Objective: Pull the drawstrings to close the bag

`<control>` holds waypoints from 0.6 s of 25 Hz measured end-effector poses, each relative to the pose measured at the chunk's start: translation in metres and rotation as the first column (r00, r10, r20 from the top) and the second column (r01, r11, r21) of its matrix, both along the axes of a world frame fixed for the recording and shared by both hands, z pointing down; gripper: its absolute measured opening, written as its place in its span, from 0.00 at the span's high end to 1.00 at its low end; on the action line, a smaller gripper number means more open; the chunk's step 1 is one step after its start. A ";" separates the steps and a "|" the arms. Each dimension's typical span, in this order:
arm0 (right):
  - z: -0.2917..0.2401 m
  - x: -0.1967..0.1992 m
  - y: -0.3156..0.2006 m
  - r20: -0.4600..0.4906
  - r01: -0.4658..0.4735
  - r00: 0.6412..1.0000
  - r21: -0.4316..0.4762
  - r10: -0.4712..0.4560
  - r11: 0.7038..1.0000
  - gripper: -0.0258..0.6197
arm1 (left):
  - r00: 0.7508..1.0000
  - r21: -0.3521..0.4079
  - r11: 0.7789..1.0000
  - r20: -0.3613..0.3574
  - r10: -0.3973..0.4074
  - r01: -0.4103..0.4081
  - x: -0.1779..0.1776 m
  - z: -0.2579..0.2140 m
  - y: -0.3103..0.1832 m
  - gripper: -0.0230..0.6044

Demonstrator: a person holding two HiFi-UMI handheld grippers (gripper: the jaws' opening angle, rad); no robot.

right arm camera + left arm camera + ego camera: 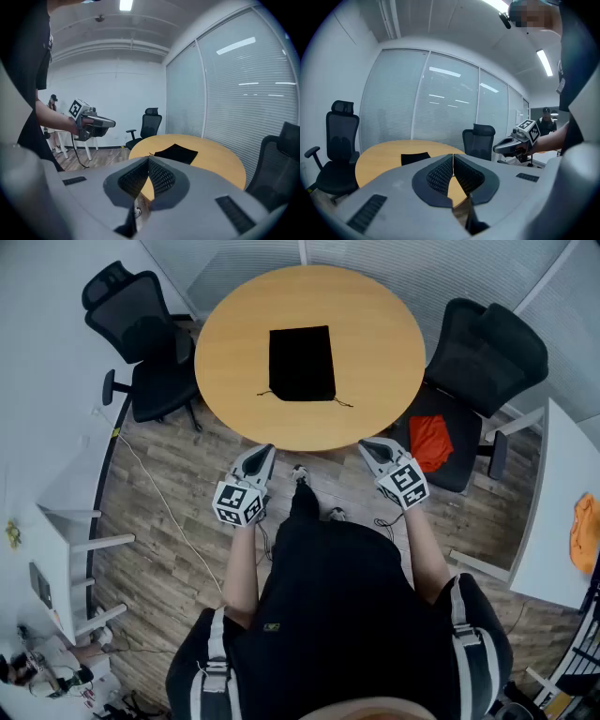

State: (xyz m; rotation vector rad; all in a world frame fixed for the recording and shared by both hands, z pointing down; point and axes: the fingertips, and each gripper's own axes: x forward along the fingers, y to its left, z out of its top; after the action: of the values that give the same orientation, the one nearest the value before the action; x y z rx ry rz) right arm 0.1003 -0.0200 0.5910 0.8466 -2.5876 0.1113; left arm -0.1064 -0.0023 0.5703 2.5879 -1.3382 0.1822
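A black drawstring bag (302, 363) lies flat at the middle of the round wooden table (375, 324), its thin cords trailing from the two near corners. Both grippers hover over the floor just short of the table's near edge, pointing at it. My left gripper (267, 451) is shut with nothing in it, and so is my right gripper (365, 445). In the left gripper view the jaws (453, 156) meet, with the bag (415, 158) beyond them. The right gripper view shows closed jaws (149, 158) and the bag (177, 153) ahead.
One black office chair (145, 343) stands left of the table. Another (483, 362) on the right has a red cloth (431, 442) on its seat. White desks flank the room (558, 512), and a cable (150, 484) runs across the wooden floor.
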 end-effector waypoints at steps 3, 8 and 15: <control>-0.002 -0.003 0.002 0.002 0.007 1.000 0.000 -0.007 1.000 0.87 | 1.000 0.000 1.000 -0.002 -0.007 0.007 -0.003 0.000 0.003 0.94; -0.001 -0.005 0.006 0.001 0.009 1.000 -0.004 -0.009 1.000 0.87 | 1.000 -0.003 1.000 -0.004 -0.009 0.009 -0.003 0.001 0.007 0.94; 0.006 -0.004 0.006 -0.007 0.017 1.000 -0.021 -0.017 1.000 0.87 | 1.000 -0.017 1.000 -0.003 -0.021 0.021 -0.008 0.007 0.008 0.94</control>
State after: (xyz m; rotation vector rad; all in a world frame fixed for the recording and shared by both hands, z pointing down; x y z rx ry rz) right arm 0.0964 -0.0139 0.5967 0.8159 -2.5820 0.1308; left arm -0.1144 0.0054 0.5777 2.5580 -1.3566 0.1856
